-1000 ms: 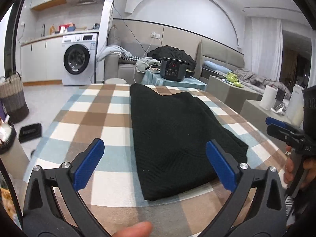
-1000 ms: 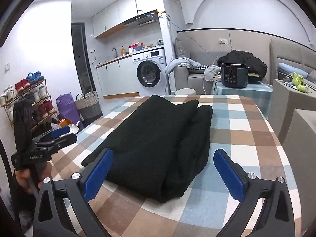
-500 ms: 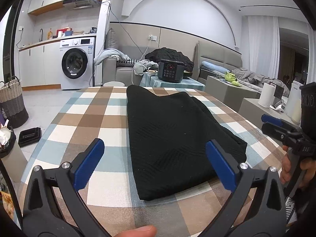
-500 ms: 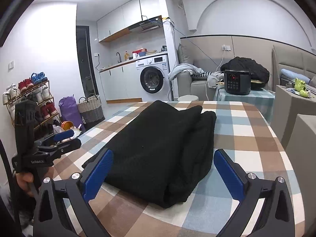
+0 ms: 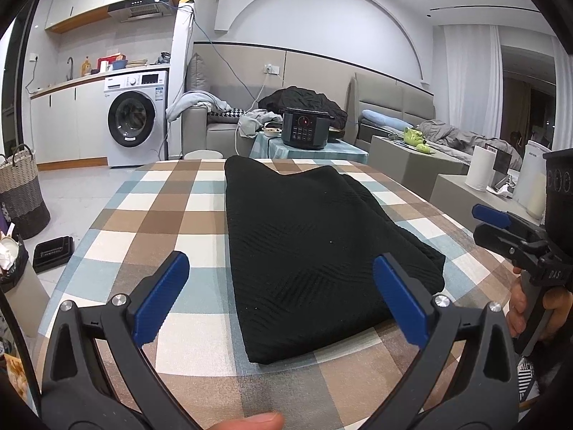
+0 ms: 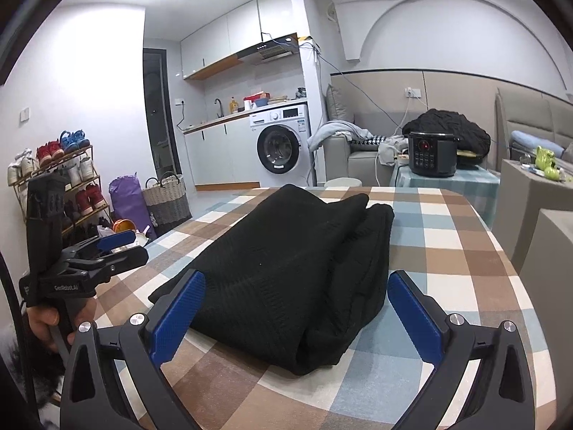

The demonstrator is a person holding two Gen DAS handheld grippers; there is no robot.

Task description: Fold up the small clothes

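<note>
Both tongs, my left gripper (image 5: pixel 281 295) and right gripper (image 6: pixel 295 310), gape wide and empty; black garment (image 5: pixel 308 236) lies ahead, long axis running away, near edge equally close to both.

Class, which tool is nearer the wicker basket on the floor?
Left. The left tool is held at the side of the table facing the basket; the right tool is further across, in front of the garment.
</note>
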